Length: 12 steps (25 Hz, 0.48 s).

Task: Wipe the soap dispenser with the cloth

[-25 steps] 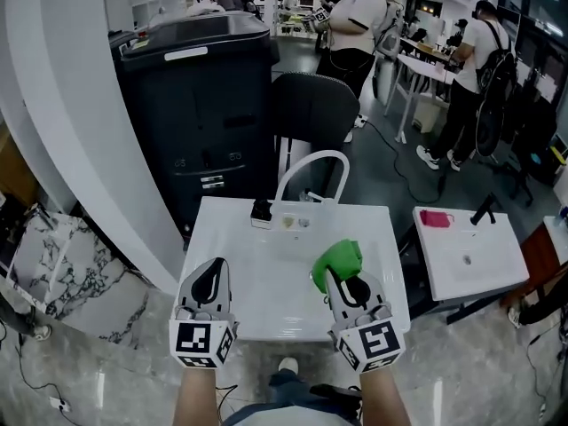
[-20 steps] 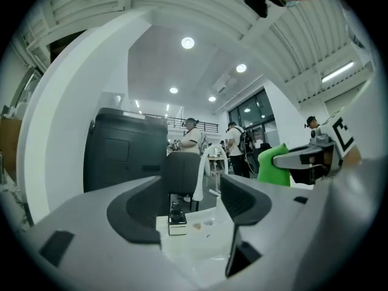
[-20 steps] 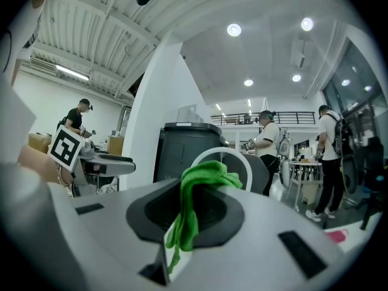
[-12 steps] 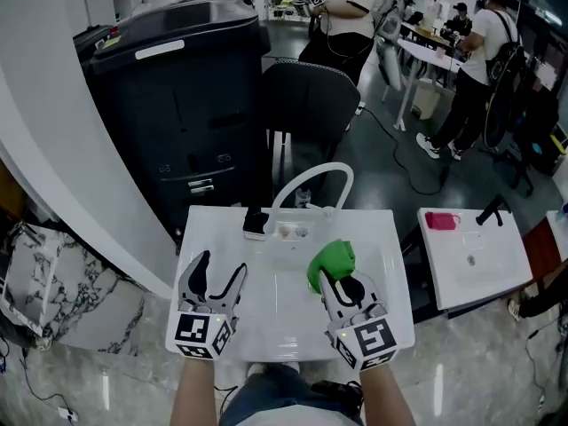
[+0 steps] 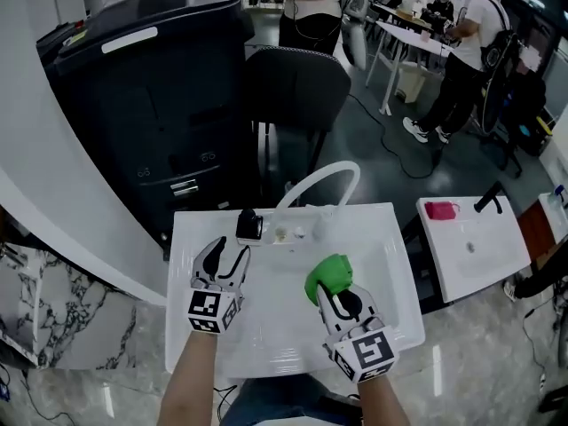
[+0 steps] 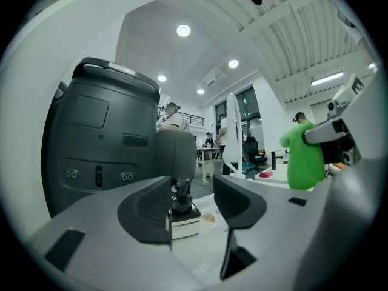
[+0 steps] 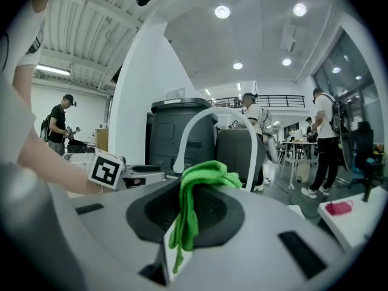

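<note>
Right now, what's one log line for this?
left tool: open, jaws just closing, empty | soap dispenser: ahead of it, untouched | right tool: shut on green cloth

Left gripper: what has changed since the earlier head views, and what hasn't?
The left gripper moved forward over the sink toward the soap dispenser. Its jaws opened from shut and have just been closing partway, with the soap dispenser just ahead of them, ungripped. The right gripper still clamps the green cloth; the soap dispenser has not moved.
</note>
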Tool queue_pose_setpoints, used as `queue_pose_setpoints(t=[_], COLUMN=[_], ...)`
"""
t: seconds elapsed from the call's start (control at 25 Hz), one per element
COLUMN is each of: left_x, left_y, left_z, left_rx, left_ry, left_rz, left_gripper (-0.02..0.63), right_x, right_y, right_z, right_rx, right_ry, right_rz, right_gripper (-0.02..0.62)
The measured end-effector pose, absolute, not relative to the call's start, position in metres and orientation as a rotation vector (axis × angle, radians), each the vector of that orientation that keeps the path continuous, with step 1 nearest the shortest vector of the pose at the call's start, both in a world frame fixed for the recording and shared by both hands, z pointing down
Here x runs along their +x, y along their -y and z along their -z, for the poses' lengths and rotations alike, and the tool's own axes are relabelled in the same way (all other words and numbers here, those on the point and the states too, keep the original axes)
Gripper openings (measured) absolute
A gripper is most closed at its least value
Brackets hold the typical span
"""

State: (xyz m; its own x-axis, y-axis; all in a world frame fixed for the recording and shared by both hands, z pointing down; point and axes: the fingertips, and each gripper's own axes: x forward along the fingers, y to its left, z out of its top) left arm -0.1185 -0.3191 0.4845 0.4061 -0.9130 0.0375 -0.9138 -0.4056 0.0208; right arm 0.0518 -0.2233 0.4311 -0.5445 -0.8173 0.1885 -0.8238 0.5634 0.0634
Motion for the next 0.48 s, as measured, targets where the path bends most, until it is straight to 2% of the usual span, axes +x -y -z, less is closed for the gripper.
queue_pose_setpoints(t=[0.48], left_x=[-0.101], left_y=[0.394], left_z=[-0.531], left_rx=[2.654], left_ry=[1.516], left_rz=[-0.040], left_gripper=[0.210], right_x=[0.064], right_y=[0.230], right_z=[-0.471], right_rx=[1.493], right_ry=[2.507], right_rz=[0.035], right_gripper=[0.049])
